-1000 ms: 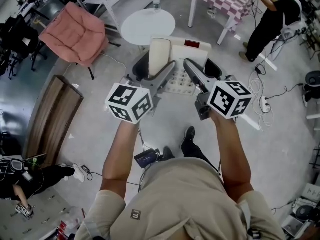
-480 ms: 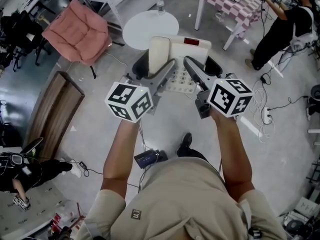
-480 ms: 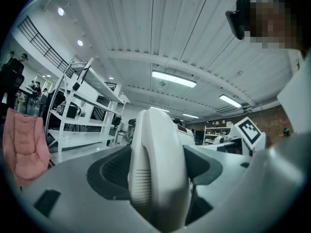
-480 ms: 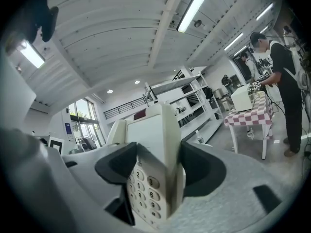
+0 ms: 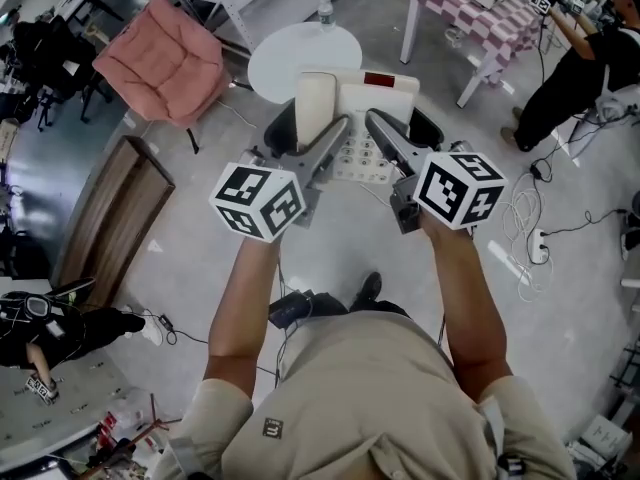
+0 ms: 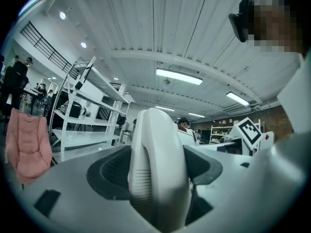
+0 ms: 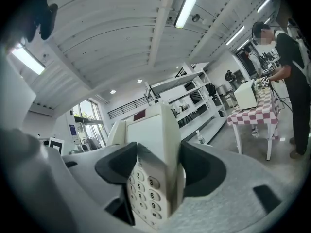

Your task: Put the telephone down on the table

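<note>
A white desk telephone (image 5: 382,96) with a red strip on top is held up in the air over the floor. Its handset (image 5: 318,108) lies in the cradle on the left side. My left gripper (image 5: 308,133) is shut on the phone's handset side; in the left gripper view the handset (image 6: 158,169) stands clamped between the dark pads. My right gripper (image 5: 405,133) is shut on the keypad side, and the right gripper view shows the telephone (image 7: 153,144) with its number keys pinched edge-on between the jaws.
A round white table (image 5: 290,63) with a water bottle (image 5: 325,10) stands just beyond the phone. A pink chair (image 5: 160,53) is at the left, a checked table (image 5: 470,8) and a person (image 5: 580,68) at the right. Cables (image 5: 520,218) lie on the floor.
Both grippers keep the same hold on the telephone. The floor scene has slid under them: the round table and checked table sit slightly further right, and the person's foot has stepped.
</note>
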